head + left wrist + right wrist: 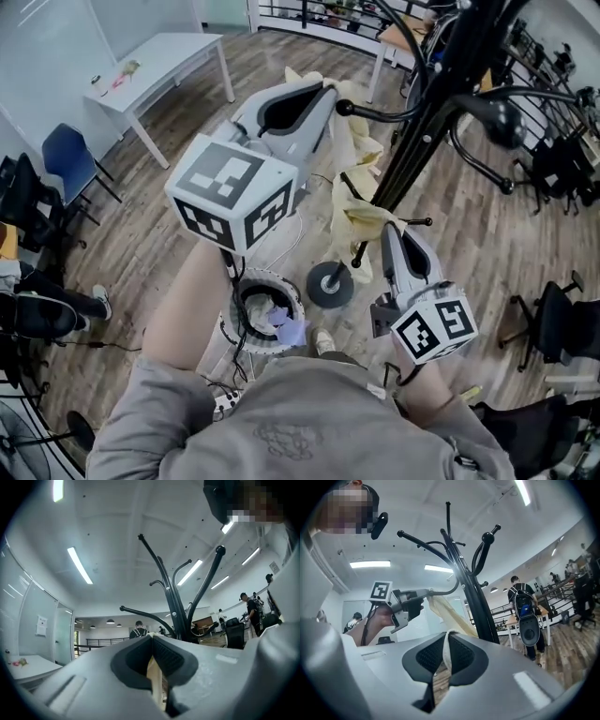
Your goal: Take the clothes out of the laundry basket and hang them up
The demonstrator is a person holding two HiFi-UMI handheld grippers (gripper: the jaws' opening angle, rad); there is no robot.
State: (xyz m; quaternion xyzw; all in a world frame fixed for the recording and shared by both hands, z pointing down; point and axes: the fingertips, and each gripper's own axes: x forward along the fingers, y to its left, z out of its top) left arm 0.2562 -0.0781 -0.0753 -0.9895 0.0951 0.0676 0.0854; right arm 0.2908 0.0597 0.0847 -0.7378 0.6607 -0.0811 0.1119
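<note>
Above wood floor [155, 230], left gripper [152, 645] and right gripper [446, 643] pinch cream garment [354, 217], seemingly partly behind rack [412, 150].

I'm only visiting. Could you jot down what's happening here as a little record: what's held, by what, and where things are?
Left tongs: shut on a cream cloth, raised near a rack arm
Right tongs: shut on the same cloth, lower down
Rack: black, upright, cloth beside its pole
Basket: on the floor below, clothes inside
Cloth on a hook: cannot tell
</note>
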